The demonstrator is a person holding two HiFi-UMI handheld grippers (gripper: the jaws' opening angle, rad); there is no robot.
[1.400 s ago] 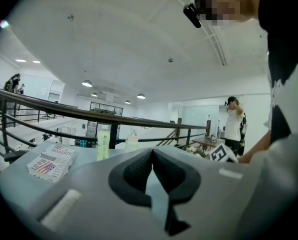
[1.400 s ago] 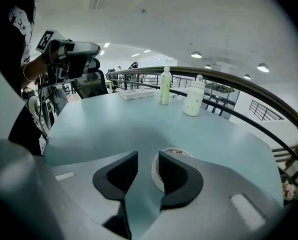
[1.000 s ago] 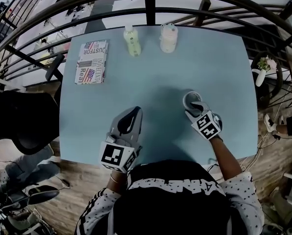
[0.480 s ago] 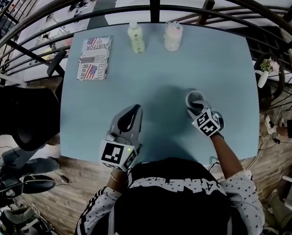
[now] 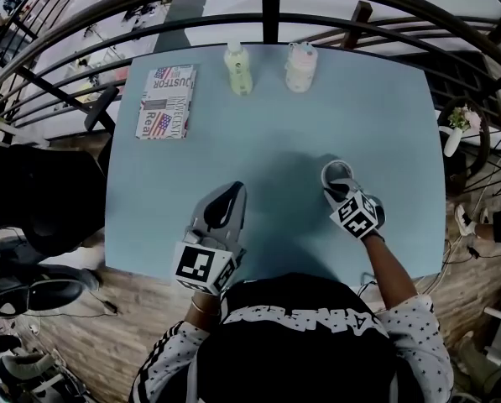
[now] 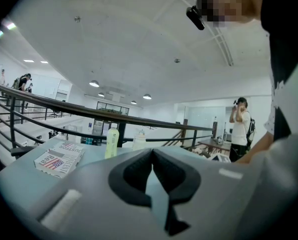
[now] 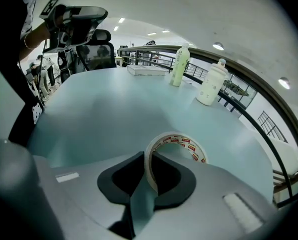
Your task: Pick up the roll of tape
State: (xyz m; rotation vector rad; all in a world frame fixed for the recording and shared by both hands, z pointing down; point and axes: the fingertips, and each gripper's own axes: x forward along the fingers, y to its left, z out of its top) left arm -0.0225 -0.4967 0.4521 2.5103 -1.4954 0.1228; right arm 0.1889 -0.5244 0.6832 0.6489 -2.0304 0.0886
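Observation:
The roll of tape [image 5: 336, 173], white with red print, lies flat on the pale blue table [image 5: 275, 133] at the right. My right gripper [image 5: 337, 189] tilts down onto its near side. In the right gripper view the roll's [image 7: 181, 144] near wall stands between the jaws of that gripper [image 7: 149, 159]. They have just been closing and now pinch the wall, one pad inside the ring and one outside. My left gripper [image 5: 232, 190] hovers over the table's front middle, well left of the tape. Its jaws [image 6: 152, 153] are shut with nothing between them.
At the table's far edge stand a pale green bottle [image 5: 238, 69] and a white bottle [image 5: 300, 65]. A book with a flag cover [image 5: 165, 102] lies at the far left. A dark railing [image 5: 267, 7] runs behind the table, and a black chair [image 5: 32, 200] stands at the left.
The right gripper's jaws have narrowed onto the near wall of the tape roll. Neither hand has shifted noticeably; the tape still rests on the table.

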